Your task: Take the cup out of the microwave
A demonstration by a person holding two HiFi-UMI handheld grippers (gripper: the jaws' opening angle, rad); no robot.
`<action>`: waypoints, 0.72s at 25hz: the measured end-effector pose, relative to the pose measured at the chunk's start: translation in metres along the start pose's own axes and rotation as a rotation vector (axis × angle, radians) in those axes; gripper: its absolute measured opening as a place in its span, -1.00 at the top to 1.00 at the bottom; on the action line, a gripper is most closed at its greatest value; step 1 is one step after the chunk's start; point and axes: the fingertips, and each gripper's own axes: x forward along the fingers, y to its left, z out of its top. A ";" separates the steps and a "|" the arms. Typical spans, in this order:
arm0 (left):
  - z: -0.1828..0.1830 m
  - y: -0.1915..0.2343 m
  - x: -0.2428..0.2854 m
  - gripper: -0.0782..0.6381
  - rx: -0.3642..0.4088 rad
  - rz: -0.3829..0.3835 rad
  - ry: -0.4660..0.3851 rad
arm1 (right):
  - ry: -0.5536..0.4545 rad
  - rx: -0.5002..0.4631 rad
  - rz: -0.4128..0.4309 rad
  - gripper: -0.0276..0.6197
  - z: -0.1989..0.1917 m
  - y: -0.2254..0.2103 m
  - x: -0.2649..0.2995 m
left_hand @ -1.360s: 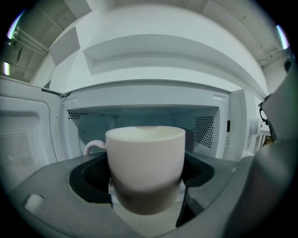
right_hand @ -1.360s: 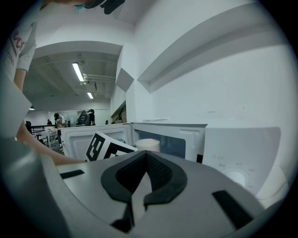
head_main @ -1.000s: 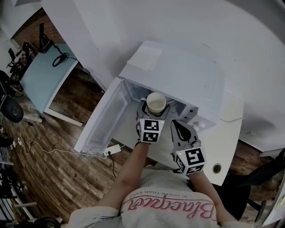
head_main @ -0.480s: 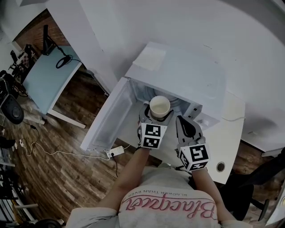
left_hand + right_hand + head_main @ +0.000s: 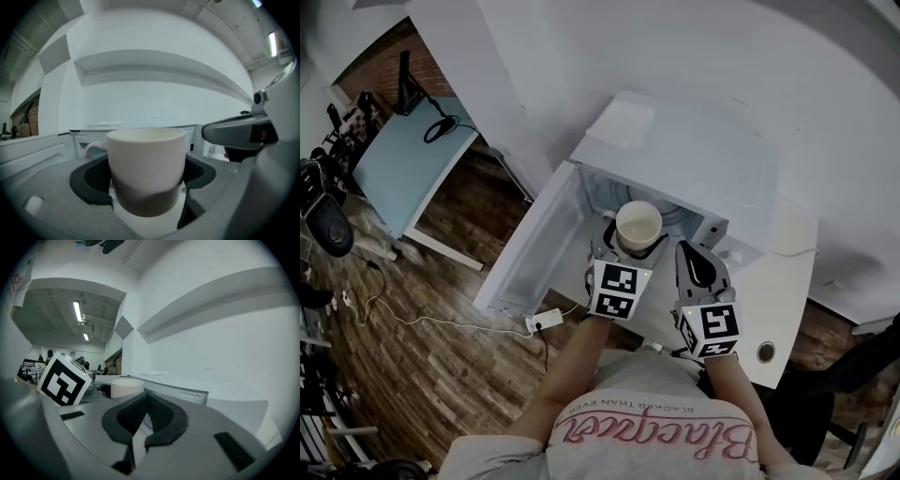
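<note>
A white cup (image 5: 638,225) stands upright between the jaws of my left gripper (image 5: 635,234), which is shut on it just in front of the open white microwave (image 5: 703,159). In the left gripper view the cup (image 5: 146,168) fills the middle, its handle pointing back left, with the black pads pressing on both sides. My right gripper (image 5: 695,260) hovers to the right of the cup, shut with nothing in it; in the right gripper view its pads (image 5: 146,420) meet and the cup (image 5: 126,387) shows to the left.
The microwave door (image 5: 528,253) hangs open to the left. The microwave sits on a white table (image 5: 783,309) against a white wall. A paper sheet (image 5: 622,125) lies on its top. Below left are a wood floor, a power strip (image 5: 542,322) and a light blue desk (image 5: 403,164).
The left gripper has drawn the cup slightly outward and up from the microwave mouth. The right gripper has shifted a little with it.
</note>
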 end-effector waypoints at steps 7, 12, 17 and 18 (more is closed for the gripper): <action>0.013 -0.015 -0.019 -0.41 0.008 -0.035 -0.028 | -0.012 -0.002 0.007 0.89 0.001 0.003 -0.007; 0.017 -0.020 -0.028 -0.41 0.013 -0.048 -0.041 | -0.024 0.004 0.007 0.89 0.004 0.005 -0.013; 0.025 -0.021 -0.039 -0.41 0.010 -0.049 -0.068 | -0.037 0.004 0.019 0.89 0.004 0.009 -0.020; 0.026 -0.020 -0.041 -0.41 0.007 -0.046 -0.071 | -0.034 0.002 0.019 0.89 0.003 0.010 -0.020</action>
